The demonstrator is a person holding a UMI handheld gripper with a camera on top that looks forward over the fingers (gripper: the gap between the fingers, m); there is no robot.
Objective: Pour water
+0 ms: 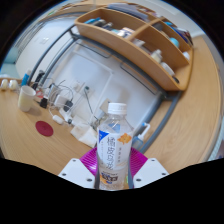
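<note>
I have the bottle [115,140] clamped upright between the pads of my tool [113,172], cap on, carried above the table [60,140] — next I judge it needs bringing toward the cup [27,98] — then tipping.

Even, diffuse indoor lighting with no single evident source; the pale wooden table [30,150] is bright and carries only faint, soft shadows. Strong wide-angle distortion bows straight lines, most plainly along the wooden shelf [140,40], which curves toward the periphery. The bottle [114,145] close to the lens is rendered fairly sharply, with mild glare on its white cap, while distant items appear soft and small.
</note>
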